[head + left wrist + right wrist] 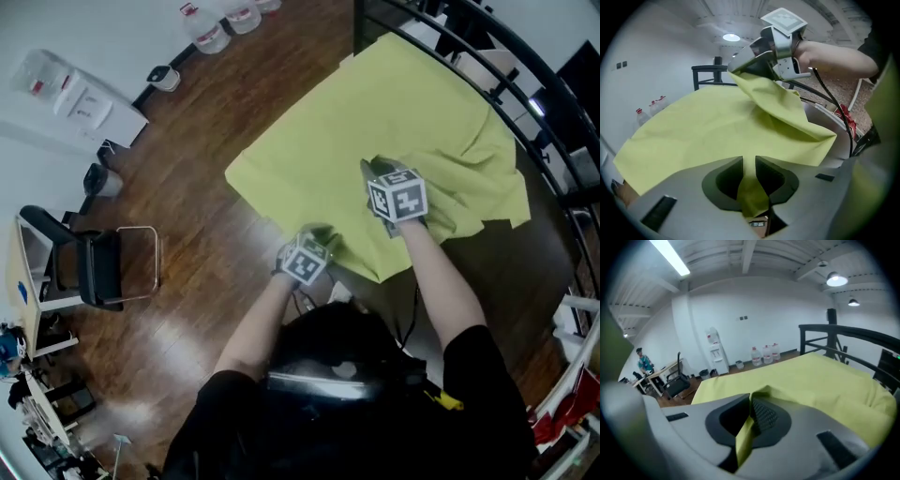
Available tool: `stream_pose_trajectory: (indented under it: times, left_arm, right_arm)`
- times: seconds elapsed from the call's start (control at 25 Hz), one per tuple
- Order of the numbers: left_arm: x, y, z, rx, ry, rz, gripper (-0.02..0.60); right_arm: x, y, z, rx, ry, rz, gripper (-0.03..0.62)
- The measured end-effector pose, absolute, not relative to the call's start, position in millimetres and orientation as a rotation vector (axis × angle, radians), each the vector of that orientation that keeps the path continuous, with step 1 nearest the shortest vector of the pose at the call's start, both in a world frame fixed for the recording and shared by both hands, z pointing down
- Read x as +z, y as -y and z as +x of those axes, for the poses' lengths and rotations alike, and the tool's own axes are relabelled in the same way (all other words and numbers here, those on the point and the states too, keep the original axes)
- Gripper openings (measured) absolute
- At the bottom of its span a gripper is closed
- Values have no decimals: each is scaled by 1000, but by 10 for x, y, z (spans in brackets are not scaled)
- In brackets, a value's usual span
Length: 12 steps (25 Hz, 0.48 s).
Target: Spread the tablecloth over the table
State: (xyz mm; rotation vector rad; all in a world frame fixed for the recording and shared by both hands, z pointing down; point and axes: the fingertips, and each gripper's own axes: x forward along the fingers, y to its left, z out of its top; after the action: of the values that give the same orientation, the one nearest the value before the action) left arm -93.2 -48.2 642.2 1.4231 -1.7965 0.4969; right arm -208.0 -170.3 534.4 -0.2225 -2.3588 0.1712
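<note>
A yellow-green tablecloth (394,122) lies over the table, smooth on its far part and bunched in folds along the near right edge. My left gripper (317,234) is at the cloth's near edge, and a strip of the tablecloth (752,192) runs through its narrow jaws, pinched between them. My right gripper (380,171) is over the near middle of the cloth, shut on a fold (745,434) of it. In the left gripper view the right gripper (740,68) holds that fold lifted above the table, and the cloth hangs down from it.
A black railing (525,84) runs along the far right side of the table. An office chair (94,267) stands on the wooden floor at the left. Water bottles (211,33) and a dispenser (715,352) stand by the far wall. A person (644,362) sits at a desk far off.
</note>
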Motion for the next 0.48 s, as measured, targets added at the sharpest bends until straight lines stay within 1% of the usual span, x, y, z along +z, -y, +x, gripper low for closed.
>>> stream_pose_trajectory:
  times: [0.08, 0.12, 0.24, 0.36, 0.48]
  left_arm:
    - [6477, 387, -1017, 450, 1817, 1393, 87]
    - [6508, 339, -1035, 436, 1826, 1380, 89]
    - [6586, 221, -1077, 438, 1838, 1355, 87]
    - [6657, 178, -1097, 469, 1830, 1339, 89]
    - [6519, 301, -1067, 464, 1843, 1362, 89]
  right_arm:
    - [5738, 1370, -2199, 127, 2224, -312, 9]
    - [5912, 1225, -2196, 106, 2174, -349, 27]
    - [6111, 946, -2146, 56, 2158, -418, 180]
    - [5983, 886, -2100, 71, 2245, -437, 189]
    - [5693, 997, -1920, 146, 2308, -460, 189]
